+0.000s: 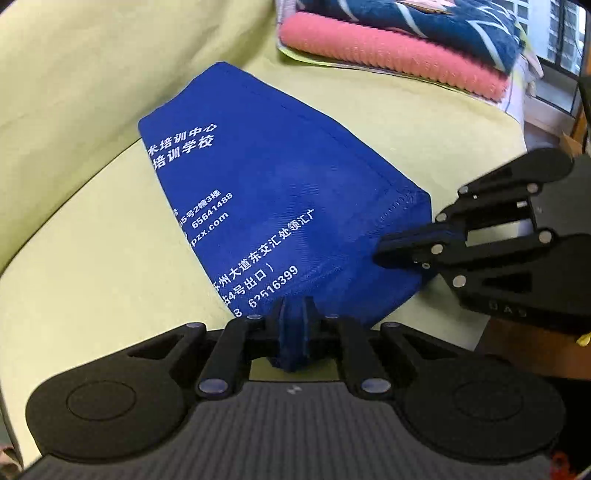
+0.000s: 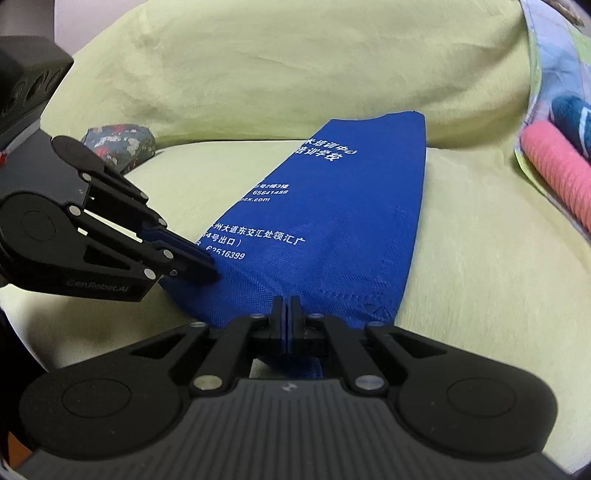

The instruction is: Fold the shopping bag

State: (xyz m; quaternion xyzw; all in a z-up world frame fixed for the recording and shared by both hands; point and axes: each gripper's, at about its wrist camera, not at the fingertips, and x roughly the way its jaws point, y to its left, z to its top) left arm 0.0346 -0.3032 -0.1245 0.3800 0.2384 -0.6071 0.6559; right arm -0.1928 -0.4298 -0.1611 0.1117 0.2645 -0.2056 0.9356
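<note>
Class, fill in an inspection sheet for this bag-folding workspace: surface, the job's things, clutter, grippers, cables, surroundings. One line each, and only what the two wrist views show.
Surface: yellow-green cushioned seat with a matching backrest behind it.
Job's things: blue shopping bag, white print facing up, lying folded narrow on the seat, its near edge lifted.
Clutter: pink towel under a dark blue patterned cloth at the far right; a small floral bundle at the seat's back.
Grippers: left gripper shut on the bag's near edge; right gripper shut on the same edge, beside it.
Cables: nothing seen.
Surroundings: a window at the far right of the left wrist view.
</note>
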